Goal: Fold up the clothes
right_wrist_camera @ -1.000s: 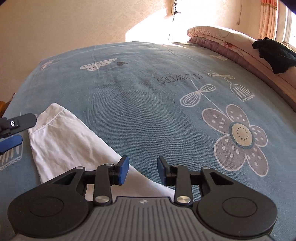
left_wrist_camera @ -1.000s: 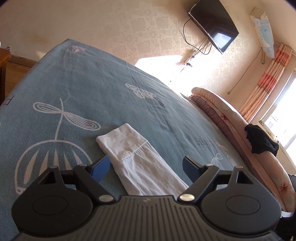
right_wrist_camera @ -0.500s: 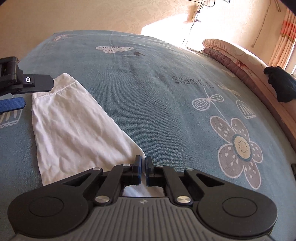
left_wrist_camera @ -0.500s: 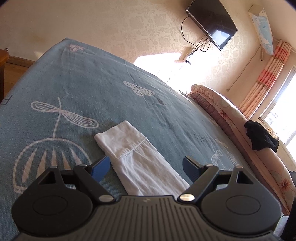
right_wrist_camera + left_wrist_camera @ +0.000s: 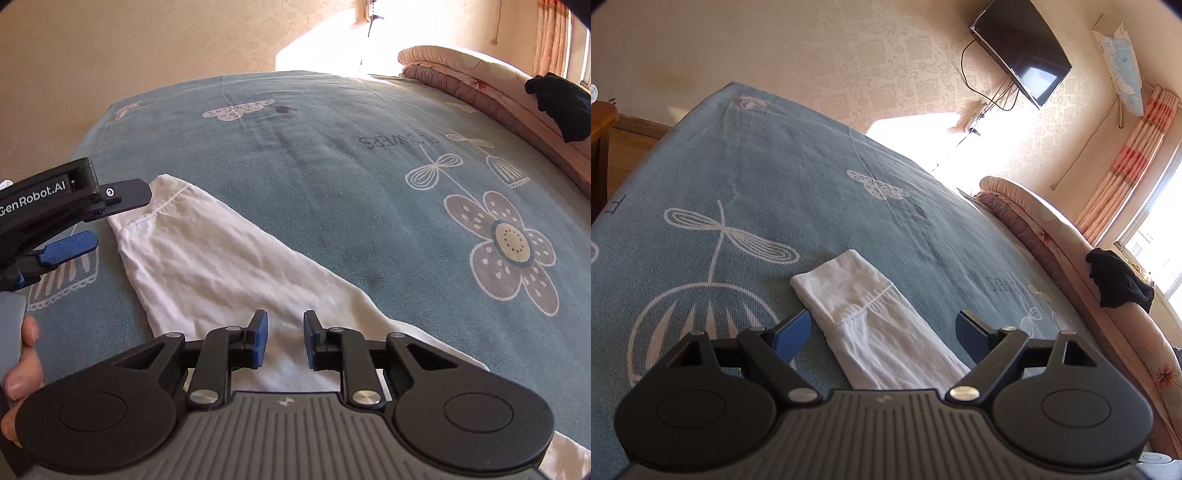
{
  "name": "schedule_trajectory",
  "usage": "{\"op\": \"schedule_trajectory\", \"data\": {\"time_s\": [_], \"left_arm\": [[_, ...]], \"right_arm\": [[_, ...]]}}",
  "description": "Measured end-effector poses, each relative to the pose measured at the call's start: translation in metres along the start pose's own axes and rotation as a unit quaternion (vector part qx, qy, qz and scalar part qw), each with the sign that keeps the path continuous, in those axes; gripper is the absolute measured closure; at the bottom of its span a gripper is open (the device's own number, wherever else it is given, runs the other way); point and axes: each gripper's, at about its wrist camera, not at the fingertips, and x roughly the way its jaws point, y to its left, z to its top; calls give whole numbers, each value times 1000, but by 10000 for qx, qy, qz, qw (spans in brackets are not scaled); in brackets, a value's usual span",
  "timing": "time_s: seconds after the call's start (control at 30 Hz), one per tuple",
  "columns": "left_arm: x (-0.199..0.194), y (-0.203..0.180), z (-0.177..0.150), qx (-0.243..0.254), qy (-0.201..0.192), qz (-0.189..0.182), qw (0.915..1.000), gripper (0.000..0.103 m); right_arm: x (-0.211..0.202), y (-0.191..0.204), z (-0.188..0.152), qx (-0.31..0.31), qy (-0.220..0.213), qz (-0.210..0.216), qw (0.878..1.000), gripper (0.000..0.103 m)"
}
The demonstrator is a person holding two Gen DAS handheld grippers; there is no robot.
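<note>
The right claw [image 5: 282, 338] stands partly open, with a narrow gap between its blue pads, and it holds nothing. It hovers low over the wide part of a white garment [image 5: 221, 273], and cloth shows through the gap between the pads. The left claw [image 5: 882, 332] is opened wide and is also empty. Its two fingers stand on either side of the narrow end of the same garment, above the stitched cuff [image 5: 846, 280], without touching it as far as I can see. In the right wrist view a hand [image 5: 16, 369] of the person holds the handle of this left tool.

The white garment lies flat on the bed [image 5: 746, 184], which has a blue-grey sheet with printed flowers. The visible part looks like one sleeve or trouser leg, stretched out long and narrow toward the cuff; which of the two I cannot tell. The rest of the garment goes under the right tool and out of the picture.

In my judgement the cloth is laid out smooth here, but no finished compact fold is visible. Whether other parts are already folded is hidden. A black garment [image 5: 1119, 278] lies apart on rolled bedding [image 5: 1034, 218] at the far side.
</note>
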Motion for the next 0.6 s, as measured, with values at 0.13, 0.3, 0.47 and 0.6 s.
{"op": "schedule_trajectory", "data": {"time_s": [0.13,0.3,0.47,0.6], "left_arm": [[-1,-2,-1,58,-39,-4,10000,17],[1,-1,-1,16,23,3,10000,17],[1,-1,0,19,9,-26,10000,17],[0,-3,-1,101,-38,-24,9999,17]], "right_arm": [[18,5,13,168,-135,-202,9996,72],[7,7,15,273,-279,-222,9990,69],[-25,7,-13,370,4,-48,9993,60],[-23,27,-30,331,222,-9,9992,59]]}}
